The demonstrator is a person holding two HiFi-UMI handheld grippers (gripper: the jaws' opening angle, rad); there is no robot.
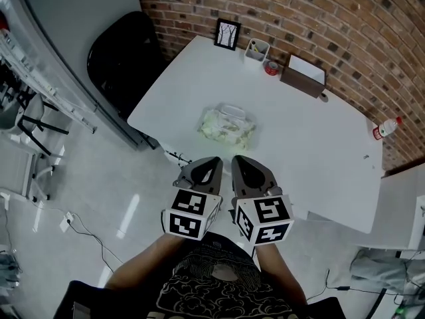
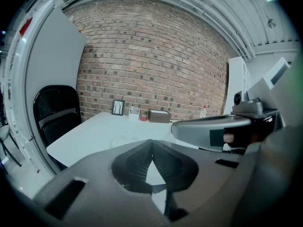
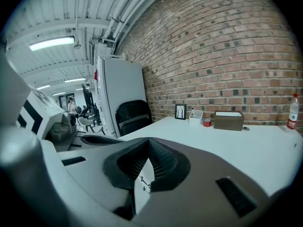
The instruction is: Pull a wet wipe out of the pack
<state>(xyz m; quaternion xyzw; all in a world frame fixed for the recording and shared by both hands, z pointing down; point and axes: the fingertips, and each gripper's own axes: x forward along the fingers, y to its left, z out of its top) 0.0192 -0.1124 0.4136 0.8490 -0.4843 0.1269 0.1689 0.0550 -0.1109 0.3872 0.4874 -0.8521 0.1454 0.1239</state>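
Left tongs (image 1: 215, 160) pinched shut, tips meeting, nothing between them; same reading from the left gripper view (image 2: 152, 144), with only a sliver of white surface (image 1: 312, 151) showing through the gap behind the closed tips. Right tongs (image 1: 236, 159) likewise closed tip to tip and empty, confirmed in the right gripper view (image 3: 147, 141). Both held side by side, close together but not touching, tips pointing forward and roughly over the near edge of the surface. Marker cubes toward the body, forearms behind them.

Wet wipe pack (image 1: 228, 126) lying flat on the surface just ahead of both pairs of tips, roughly centred between them, clear of either. Pale green wrapper with a lighter lid panel on top; whether lid shut or open, cannot tell.

Farther ahead, well beyond the pack, along the brick wall (image 1: 345, 25): small framed picture (image 1: 228, 34) standing upright, white holder (image 1: 256, 49) beside it, red tin (image 1: 271, 67), brown box (image 1: 303, 76). Off to the right of the right tongs, at the far edge, a bottle with a red cap (image 1: 386, 127). To the left of the left tongs and ahead, a black chair (image 1: 123, 52) beside the surface.
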